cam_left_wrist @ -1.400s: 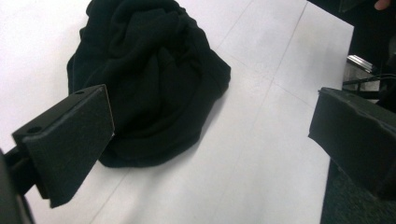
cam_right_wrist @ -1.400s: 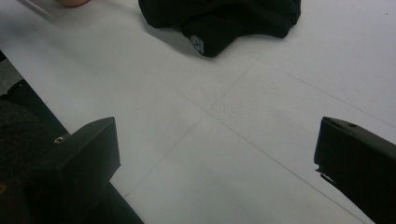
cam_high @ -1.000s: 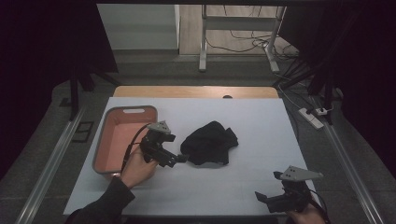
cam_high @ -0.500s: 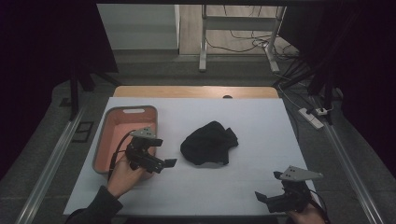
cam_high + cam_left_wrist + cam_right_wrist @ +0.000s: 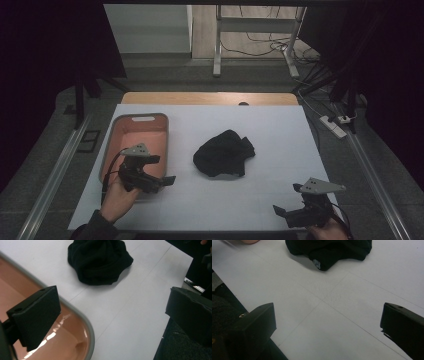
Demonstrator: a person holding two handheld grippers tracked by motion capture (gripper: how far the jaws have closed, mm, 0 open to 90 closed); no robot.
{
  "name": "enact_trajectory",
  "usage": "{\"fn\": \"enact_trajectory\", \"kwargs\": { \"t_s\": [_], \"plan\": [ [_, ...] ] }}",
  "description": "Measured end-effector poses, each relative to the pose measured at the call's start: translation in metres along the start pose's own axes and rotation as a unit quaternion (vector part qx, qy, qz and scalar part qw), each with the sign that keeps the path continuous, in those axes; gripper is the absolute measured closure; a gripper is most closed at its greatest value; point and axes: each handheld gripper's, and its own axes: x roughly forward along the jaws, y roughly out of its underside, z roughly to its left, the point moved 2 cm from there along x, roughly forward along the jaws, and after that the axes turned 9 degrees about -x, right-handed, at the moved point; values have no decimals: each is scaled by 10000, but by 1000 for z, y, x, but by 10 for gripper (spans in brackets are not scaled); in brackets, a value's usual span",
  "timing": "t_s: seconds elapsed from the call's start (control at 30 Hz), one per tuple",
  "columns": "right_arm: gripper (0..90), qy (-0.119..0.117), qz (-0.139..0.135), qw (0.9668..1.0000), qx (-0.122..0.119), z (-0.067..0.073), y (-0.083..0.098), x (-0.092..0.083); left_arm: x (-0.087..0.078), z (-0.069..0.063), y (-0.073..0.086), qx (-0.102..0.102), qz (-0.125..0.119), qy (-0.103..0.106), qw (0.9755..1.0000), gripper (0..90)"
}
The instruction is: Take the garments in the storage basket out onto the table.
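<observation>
A crumpled black cloth [image 5: 223, 153] [image 5: 100, 261] [image 5: 329, 250] lies in the middle of the white table [image 5: 265, 130]. My left gripper [image 5: 162, 184] hovers over the near right corner of the salmon-pink bin [image 5: 141, 136] [image 5: 60, 340], open and empty, well left of the cloth. Its jaws stand wide apart in the left gripper view [image 5: 112, 317]. My right gripper [image 5: 285, 212] rests at the table's front right corner, open with nothing between its jaws [image 5: 327, 332], pointing towards the cloth.
The bin has a grey rim and stands at the table's left side. A wooden strip [image 5: 210, 98] borders the far edge. A power strip [image 5: 334, 126] and cables lie on the floor to the right.
My left gripper has drawn back from the cloth, leftwards and towards the person, and now sits over the bin's near corner. The right gripper has stayed put.
</observation>
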Motion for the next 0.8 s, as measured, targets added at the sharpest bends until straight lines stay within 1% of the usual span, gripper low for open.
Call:
{"fn": "enact_trajectory", "kwargs": {
  "t_s": [0.43,0.57,0.8],
  "plan": [
    [0,-20,-9,10000,7,0,0,0,-20,8,22,-224,-142,-147,9995,0],
    [0,-20,-17,10000,27,0,0,0,-27,11,29,-293,-171,-197,9992,0],
    [0,-16,-9,10000,12,0,0,0,-41,16,40,-438,-291,-250,9983,0]
  ]
}}
